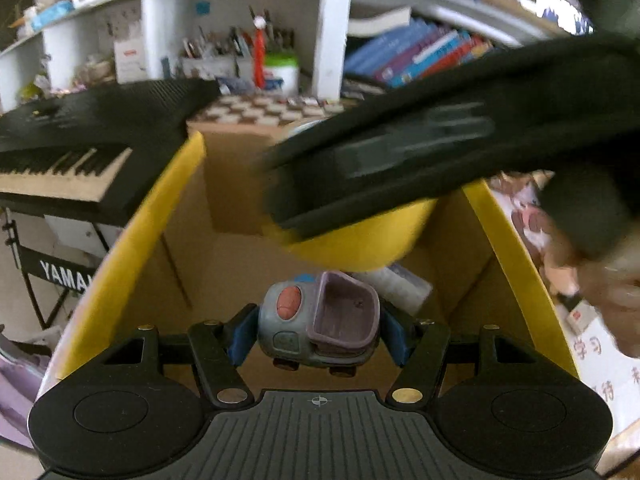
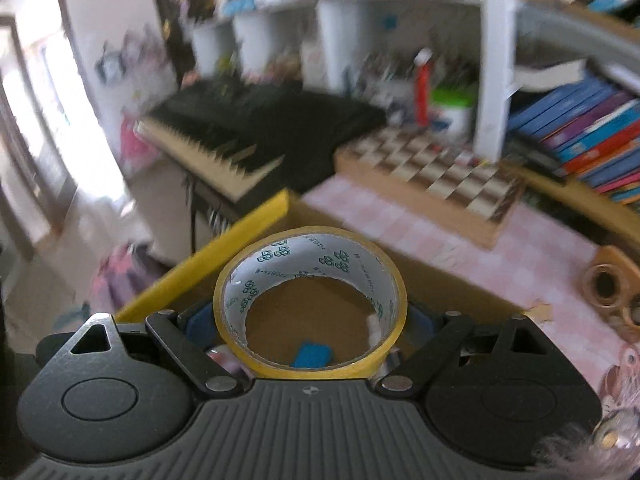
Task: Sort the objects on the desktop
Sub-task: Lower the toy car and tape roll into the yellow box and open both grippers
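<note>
Sorting is partly complete: cardboard box (image 1: pixel 248 256) already contains loose items. Left gripper (image 1: pixel 318 330) clamps toy car (image 1: pixel 320 320) above the box interior. Right gripper (image 2: pixel 310 320) clamps tape roll (image 2: pixel 310 304) over the box's yellow-edged rim. Both deposits remain.

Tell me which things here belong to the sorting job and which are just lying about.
In the job: toy car in left hand-held gripper; tape roll in right hand-held gripper; cardboard box.
Lying about: keyboard, chessboard, books.
</note>
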{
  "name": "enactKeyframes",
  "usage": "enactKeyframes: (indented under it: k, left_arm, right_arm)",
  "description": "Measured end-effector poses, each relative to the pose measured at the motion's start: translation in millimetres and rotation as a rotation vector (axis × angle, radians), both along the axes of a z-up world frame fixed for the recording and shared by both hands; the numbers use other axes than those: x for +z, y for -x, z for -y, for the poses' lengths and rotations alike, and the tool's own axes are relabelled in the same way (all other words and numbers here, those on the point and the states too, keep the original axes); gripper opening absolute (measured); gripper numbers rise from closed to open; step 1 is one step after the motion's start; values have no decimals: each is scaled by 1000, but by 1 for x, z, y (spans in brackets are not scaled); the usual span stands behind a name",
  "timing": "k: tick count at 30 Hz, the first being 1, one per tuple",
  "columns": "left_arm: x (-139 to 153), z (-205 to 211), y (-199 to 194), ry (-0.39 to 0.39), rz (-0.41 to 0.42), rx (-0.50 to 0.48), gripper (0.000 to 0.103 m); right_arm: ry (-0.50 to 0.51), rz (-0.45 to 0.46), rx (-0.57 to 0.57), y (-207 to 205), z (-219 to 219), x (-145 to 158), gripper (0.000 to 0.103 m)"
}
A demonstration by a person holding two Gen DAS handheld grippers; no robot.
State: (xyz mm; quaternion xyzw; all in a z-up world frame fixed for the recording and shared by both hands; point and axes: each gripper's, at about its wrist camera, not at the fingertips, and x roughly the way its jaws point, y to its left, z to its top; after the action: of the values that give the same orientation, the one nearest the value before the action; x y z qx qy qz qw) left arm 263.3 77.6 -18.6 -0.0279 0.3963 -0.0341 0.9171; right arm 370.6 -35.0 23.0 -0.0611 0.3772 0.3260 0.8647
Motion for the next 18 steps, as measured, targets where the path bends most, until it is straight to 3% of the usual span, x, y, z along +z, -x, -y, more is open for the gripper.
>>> enactKeyframes:
  k: [10,18]
  left_arm:
    - [-9,13,0,-19,-63,-22,64]
    - [-10,18,0,-39,-80,-25,64]
  right_arm:
    - [158,-157,137,-43,-47,-44,90]
    - [222,-211,178,-55,-65,-66,90]
